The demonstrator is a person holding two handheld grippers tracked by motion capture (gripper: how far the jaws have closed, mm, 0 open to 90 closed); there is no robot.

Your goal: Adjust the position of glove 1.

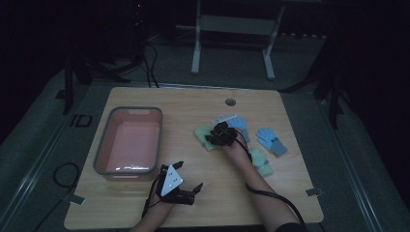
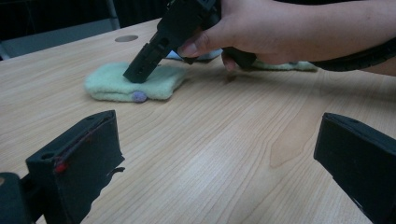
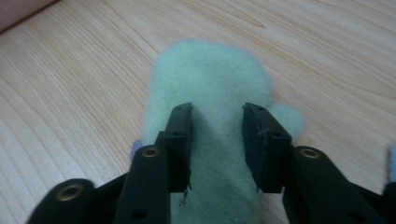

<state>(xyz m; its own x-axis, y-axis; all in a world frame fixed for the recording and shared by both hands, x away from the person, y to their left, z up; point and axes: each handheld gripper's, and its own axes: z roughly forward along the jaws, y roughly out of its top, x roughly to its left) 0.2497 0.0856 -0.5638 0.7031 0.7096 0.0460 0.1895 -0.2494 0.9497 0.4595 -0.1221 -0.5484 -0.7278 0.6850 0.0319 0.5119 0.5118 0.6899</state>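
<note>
A pale green mitten (image 1: 202, 136) (image 3: 210, 70) lies flat on the wooden table (image 1: 193, 208), right of centre. My right gripper (image 1: 214, 136) (image 3: 218, 121) is tilted down onto it, open, its two jaws standing apart over the mitten's middle with fleece between them. In the left gripper view one right-gripper jaw tip rests on the mitten (image 2: 112, 84), which has a small purple tag at its near edge. My left gripper (image 1: 190, 175) (image 2: 219, 154) hovers low near the table's front edge, open wide, with nothing between its jaws.
A grey-rimmed pink bin (image 1: 104, 145) stands at the left of the table. A blue glove (image 1: 270, 140), a light blue glove (image 1: 234, 121) and a second green mitten (image 1: 261, 163) lie around the right hand. A round cable hole (image 1: 230, 102) sits near the far edge.
</note>
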